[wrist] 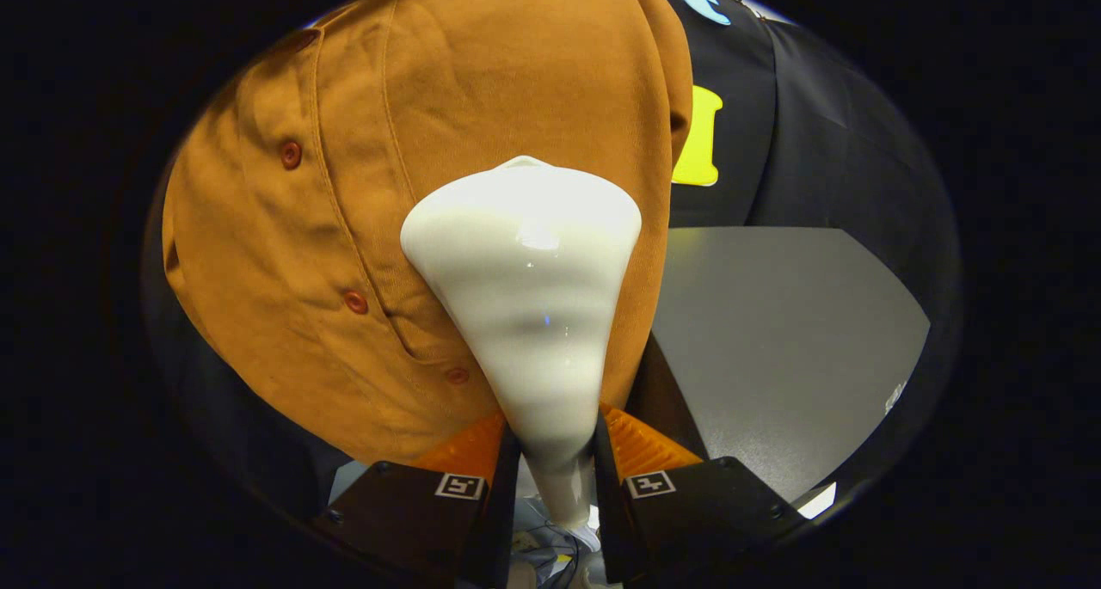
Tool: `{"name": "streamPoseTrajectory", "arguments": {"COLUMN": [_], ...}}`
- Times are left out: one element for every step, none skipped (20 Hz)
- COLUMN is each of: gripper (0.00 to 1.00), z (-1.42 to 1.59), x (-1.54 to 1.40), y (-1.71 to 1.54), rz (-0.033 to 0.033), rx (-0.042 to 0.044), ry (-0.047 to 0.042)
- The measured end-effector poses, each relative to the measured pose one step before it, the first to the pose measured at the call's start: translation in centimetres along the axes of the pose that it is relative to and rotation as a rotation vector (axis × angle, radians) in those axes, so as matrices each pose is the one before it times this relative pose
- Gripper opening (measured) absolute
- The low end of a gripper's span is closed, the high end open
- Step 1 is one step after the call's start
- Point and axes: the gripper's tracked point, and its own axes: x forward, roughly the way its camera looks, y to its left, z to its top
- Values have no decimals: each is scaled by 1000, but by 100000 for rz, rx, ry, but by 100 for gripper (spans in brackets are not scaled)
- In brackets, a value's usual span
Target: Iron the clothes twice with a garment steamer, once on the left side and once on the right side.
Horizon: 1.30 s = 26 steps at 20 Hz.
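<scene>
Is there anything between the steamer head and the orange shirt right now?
Nothing visible stands between them. The gripper is shut on the white steamer head's narrow neck, and the head's wide end lies right against the orange shirt, beside the button placket. Actual contact cannot be confirmed from this angle.

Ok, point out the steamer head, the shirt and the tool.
steamer head (525,262), gripper view, broad white face
shirt (344,185), gripper view, brown cloth by the buttons
tool (555,456), gripper view, between its fingertips, clamping the steamer's neck
</scene>
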Motion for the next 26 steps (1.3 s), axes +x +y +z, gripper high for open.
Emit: {"name": "streamPoseTrajectory", "arguments": {"gripper": [45, 45, 45, 45, 45, 45, 45, 45, 45, 45, 45, 45, 45, 45, 45, 45, 45, 45, 45, 45, 45, 45, 45, 45, 45, 45], "z": [-216, -277, -359, -755, -741, -487, -180, -172, -51, 94, 395, 458, 712, 785, 1115, 1028, 1026, 1140, 1223, 1086, 1408, 1330, 1096, 392, 504, 441], "x": [44, -169, -107, 91, 111, -26, -280, -30, -356, -287, -501, -435, -690, -534, -778, -991, -891, -937, -646, -758, -773, -773, -520, -342, -378, -222], "y": [-29, 12, -92, -73, -234, -7, -72, -60, -214, -257, -161, 185, 84, 5, 251, 239, 451, 574, 625, 908, 1002, 1536, 1343, 1511, 1365, 1166], "rz": [112, 283, 214, -308, -606, -717, -943, -841, -618, -557, -723, -590, -394, 6, 634, 871, 1108, 1114, 1371, 1684, 1945, 2185, 2235, 2353, 2555, 2290], "rx": [792, 1008, 1176, 1165, 1220, 561, 163, -165, 49, 461, 751, 625, 214, -8, 120, 113, -424, -803, -940, -1035, -1201, -1448, -1569, -1384, -942, -645], "ry": [1668, 1918, 2370, 2724, 2103, 734, 8, -309, -511, -1143, -2062, -2828, -3617, -3855, -4187, -4229, -3888, -3556, -3501, -3585, -3662, -3529, -3160, -2741, -2290, -1449]}}
